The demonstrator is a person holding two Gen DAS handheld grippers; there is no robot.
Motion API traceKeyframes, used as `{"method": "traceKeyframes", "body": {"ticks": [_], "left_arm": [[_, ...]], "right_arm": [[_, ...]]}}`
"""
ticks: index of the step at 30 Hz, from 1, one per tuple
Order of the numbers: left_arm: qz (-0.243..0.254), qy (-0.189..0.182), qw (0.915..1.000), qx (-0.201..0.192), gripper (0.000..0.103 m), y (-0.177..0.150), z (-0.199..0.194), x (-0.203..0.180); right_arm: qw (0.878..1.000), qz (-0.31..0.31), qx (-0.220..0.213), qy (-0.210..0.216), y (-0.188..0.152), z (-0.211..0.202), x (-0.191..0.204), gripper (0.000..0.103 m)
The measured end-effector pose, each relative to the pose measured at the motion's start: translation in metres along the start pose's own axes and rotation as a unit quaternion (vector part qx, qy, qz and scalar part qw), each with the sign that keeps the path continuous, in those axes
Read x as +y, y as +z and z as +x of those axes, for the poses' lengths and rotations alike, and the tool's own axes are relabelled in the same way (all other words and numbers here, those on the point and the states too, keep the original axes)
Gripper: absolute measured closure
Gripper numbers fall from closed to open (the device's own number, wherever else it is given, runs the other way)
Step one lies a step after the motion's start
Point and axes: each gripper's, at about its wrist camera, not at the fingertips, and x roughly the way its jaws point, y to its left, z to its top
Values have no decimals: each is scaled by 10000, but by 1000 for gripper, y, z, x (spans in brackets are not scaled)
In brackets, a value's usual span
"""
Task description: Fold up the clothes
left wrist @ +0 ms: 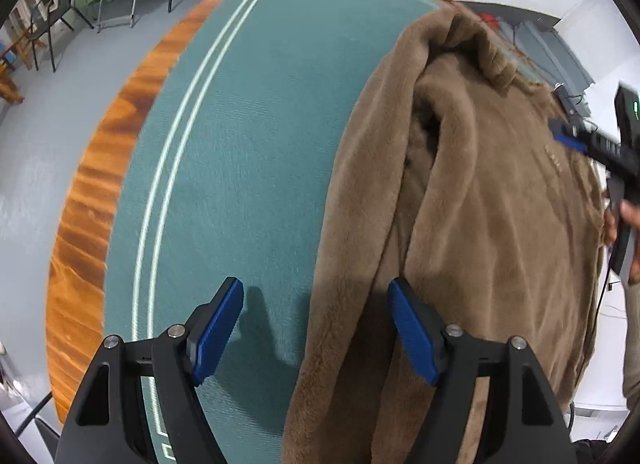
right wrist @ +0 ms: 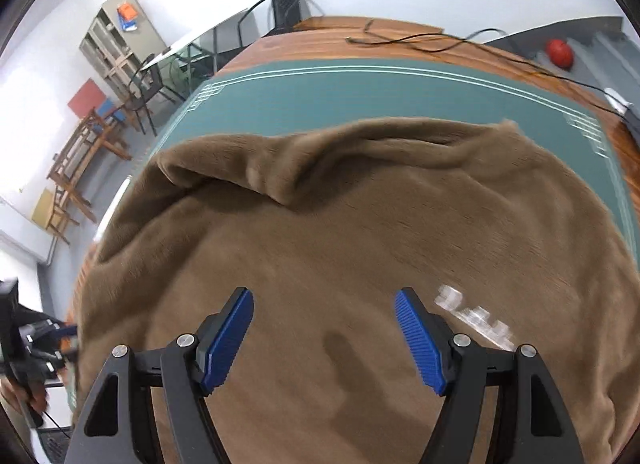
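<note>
A brown fleece garment (left wrist: 480,199) lies on a green mat (left wrist: 248,151), one sleeve folded over its body. My left gripper (left wrist: 316,328) hovers over the garment's left edge with its jaws apart; the edge lies below the gap and neither blue pad touches it. In the right wrist view the same garment (right wrist: 340,232) fills the middle, with a small white logo (right wrist: 476,316) on it. My right gripper (right wrist: 324,336) stands open above the cloth with nothing between its fingers. It also shows at the right edge of the left wrist view as the right gripper (left wrist: 576,139), held by a hand.
The mat covers a wooden table (left wrist: 92,199) whose rim runs along the left. A black cable (right wrist: 440,39) trails over the table's far side. Chairs (left wrist: 48,27) and a glass table stand on the grey floor beyond. A red ball (right wrist: 560,53) lies at the back right.
</note>
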Motion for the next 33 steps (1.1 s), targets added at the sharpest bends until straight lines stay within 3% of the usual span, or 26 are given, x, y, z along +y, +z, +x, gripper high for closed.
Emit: {"method": "traceKeyframes", "body": {"ticks": [2,3,5,10,17,20,24,27,30,33], "left_arm": [[-67,135,9999,-33,61,-6,6,4],[-22,127,9999,-48,78,-6,6,5],[-34,83,9999,-85,91,-5,6,10],[-100,89,9987,-489,95,15,-10,28],[-190,829,9875,-1328,96,63,-42,46],[-388,946,9812,-1635,96,70,-57,64],[-447,1110,9773,-1749,96,118,-46,60],[-507,1132,9753,-1825,96,115,-49,64],[-545,1158,9733,-1905,95,133,-53,47],[-612,1309,9705,-1931,86,141,-64,47]], "right_arm": [[9999,-94,57,18,6,13,12,28],[9998,-146,96,7,7,22,19,28],[9996,-202,191,-42,10,41,31,28],[9995,-133,95,-287,38,74,43,28],[9971,317,-493,-490,100,85,44,28],[9974,174,-535,-457,97,82,52,28],[9947,-394,-880,-366,74,61,71,26],[9952,-749,-615,-169,68,75,81,22],[9974,-493,-410,-318,86,99,69,22],[9981,-169,-272,-524,108,122,55,22]]}}
